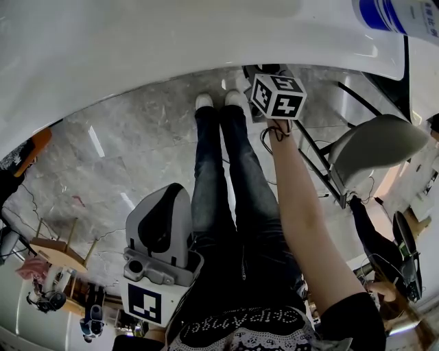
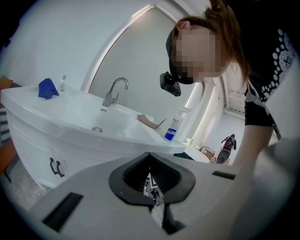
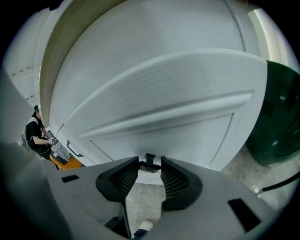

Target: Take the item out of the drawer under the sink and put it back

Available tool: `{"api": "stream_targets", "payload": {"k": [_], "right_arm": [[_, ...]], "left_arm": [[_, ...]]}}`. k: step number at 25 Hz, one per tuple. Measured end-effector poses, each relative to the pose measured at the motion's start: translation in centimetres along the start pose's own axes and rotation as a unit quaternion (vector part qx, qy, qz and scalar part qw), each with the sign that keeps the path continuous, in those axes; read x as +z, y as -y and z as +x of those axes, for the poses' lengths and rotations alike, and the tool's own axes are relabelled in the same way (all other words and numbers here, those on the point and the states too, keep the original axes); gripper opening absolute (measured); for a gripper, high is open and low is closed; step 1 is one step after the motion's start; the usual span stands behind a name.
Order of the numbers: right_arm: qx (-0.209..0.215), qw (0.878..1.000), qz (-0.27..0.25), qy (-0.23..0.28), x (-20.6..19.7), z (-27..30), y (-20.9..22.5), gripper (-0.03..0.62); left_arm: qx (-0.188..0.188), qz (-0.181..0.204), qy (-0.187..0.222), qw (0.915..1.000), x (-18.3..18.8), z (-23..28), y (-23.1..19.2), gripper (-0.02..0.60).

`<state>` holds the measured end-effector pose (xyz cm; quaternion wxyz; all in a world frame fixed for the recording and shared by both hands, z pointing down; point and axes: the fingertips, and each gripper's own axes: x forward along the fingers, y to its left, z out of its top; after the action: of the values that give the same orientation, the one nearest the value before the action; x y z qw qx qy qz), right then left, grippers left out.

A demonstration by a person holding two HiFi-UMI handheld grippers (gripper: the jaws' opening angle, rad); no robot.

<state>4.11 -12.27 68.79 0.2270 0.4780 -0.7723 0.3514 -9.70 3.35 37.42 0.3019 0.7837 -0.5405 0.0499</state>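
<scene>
Grey marble floor (image 1: pixel 137 151) under a white sink (image 2: pixel 70 117). My right gripper (image 3: pixel 150 166) stands open around the shut drawer's (image 3: pixel 178 131) black handle (image 3: pixel 150 158), seemingly not pinching it. My left gripper (image 2: pixel 149 154) is held aside, jaws together.

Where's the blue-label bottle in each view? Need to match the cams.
Head view: the bottle is in the top right corner, cut by the frame edge, on the sink unit.
Left gripper view: the bottle stands right of centre, at the right end of the sink unit, right of the tap.
Right gripper view: not in it.
Shared landmark: the white sink unit, whose curved front fills the right gripper view.
</scene>
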Motion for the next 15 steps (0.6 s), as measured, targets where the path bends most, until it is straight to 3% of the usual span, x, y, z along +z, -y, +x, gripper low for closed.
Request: {"api": "stream_targets", "payload": {"k": [15], "right_arm": [[-0.002,1.0,0.005,-0.01,-2.8,-2.0,-0.1,0.16]], "left_arm": [[-0.011,0.002,0.004,0.9999,0.2,0.2,0.6,0.005]]}}
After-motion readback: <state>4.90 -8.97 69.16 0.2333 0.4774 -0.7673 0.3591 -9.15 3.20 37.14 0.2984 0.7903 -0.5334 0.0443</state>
